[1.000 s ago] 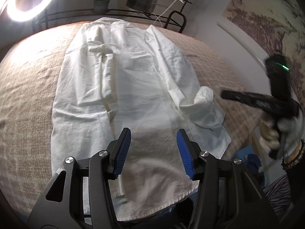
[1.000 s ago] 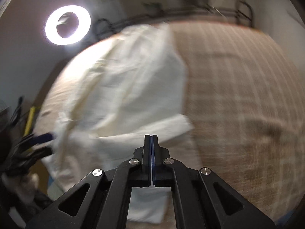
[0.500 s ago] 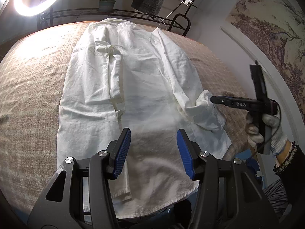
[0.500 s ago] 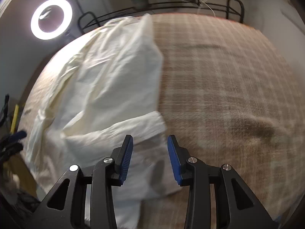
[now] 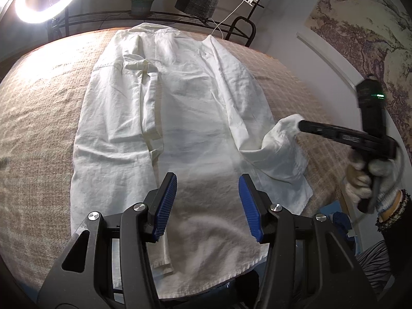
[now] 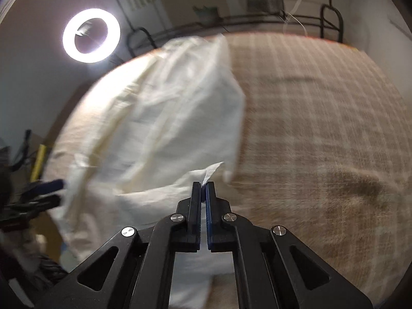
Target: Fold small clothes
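Since half a second ago, right gripper (image 6: 203, 184) has clamped the sleeve cuff (image 5: 288, 126); carry it toward nine o'clock across the shirt (image 5: 180, 118), keeping it taut, while left gripper (image 5: 207, 206) hovers released

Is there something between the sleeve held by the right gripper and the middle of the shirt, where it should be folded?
Nothing visible stands in the way. The right gripper is shut on the sleeve, and the shirt between it and the middle is bare cloth. The left gripper hangs open over the hem, nearer the camera.

Bare blanket (image 6: 322, 128) right of shirt (image 5: 180, 128); metal rack (image 5: 164, 16) bounds far edge.
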`<action>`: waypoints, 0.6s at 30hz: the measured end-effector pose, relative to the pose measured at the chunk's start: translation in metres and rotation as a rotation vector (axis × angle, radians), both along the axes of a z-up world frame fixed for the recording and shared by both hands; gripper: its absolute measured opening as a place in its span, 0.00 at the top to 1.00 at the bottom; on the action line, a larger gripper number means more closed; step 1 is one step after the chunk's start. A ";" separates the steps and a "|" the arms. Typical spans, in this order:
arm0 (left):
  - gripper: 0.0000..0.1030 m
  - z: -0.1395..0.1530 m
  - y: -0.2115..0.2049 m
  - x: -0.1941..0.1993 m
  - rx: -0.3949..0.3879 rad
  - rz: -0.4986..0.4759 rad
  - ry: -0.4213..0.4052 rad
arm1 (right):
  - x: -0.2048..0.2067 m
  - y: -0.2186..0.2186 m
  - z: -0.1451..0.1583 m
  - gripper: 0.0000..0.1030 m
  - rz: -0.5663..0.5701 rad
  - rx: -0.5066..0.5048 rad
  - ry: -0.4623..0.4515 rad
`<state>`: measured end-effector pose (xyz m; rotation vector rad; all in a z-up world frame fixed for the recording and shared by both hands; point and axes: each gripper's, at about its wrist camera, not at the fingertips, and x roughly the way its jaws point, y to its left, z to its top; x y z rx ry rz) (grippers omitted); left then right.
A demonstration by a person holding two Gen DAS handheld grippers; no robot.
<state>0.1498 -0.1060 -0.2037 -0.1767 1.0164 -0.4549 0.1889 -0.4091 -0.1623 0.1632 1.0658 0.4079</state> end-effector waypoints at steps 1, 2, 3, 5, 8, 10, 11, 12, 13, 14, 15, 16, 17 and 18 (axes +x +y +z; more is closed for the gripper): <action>0.50 0.000 0.001 0.000 -0.003 0.003 0.003 | -0.008 0.005 0.011 0.98 0.028 0.022 -0.023; 0.50 0.000 0.002 0.000 -0.010 0.006 0.006 | -0.014 0.008 0.018 0.98 0.043 0.039 -0.032; 0.50 0.000 0.003 -0.001 -0.019 0.009 0.008 | -0.019 0.013 0.024 0.98 0.058 0.060 -0.036; 0.50 0.000 0.008 -0.001 -0.042 0.020 0.016 | -0.032 0.028 0.036 0.98 0.107 0.099 -0.048; 0.50 -0.003 0.016 -0.001 -0.097 0.043 0.055 | -0.059 0.064 0.047 0.98 0.242 0.119 -0.044; 0.50 -0.007 0.021 -0.001 -0.145 0.058 0.094 | -0.078 0.086 0.051 0.97 0.335 0.090 -0.032; 0.50 -0.008 0.022 -0.001 -0.169 0.059 0.110 | -0.087 0.095 0.051 0.94 0.379 0.080 -0.005; 0.50 -0.009 0.021 -0.002 -0.187 0.056 0.121 | -0.092 0.098 0.051 0.93 0.404 0.080 0.015; 0.50 -0.009 0.019 -0.003 -0.199 0.047 0.128 | -0.095 0.097 0.051 0.93 0.427 0.093 0.029; 0.50 -0.009 0.016 -0.005 -0.205 0.036 0.128 | -0.099 0.092 0.052 0.93 0.437 0.109 0.036; 0.50 -0.009 0.012 -0.006 -0.204 0.025 0.128 | -0.099 0.086 0.054 0.92 0.434 0.126 0.034; 0.50 -0.010 0.007 -0.007 -0.203 0.015 0.131 | -0.096 0.078 0.055 0.91 0.421 0.148 0.033; 0.50 -0.011 0.004 -0.009 -0.212 0.006 0.136 | -0.090 0.069 0.055 0.90 0.390 0.164 0.030; 0.50 -0.013 -0.001 -0.011 -0.219 -0.001 0.144 | -0.079 0.061 0.053 0.87 0.356 0.182 0.030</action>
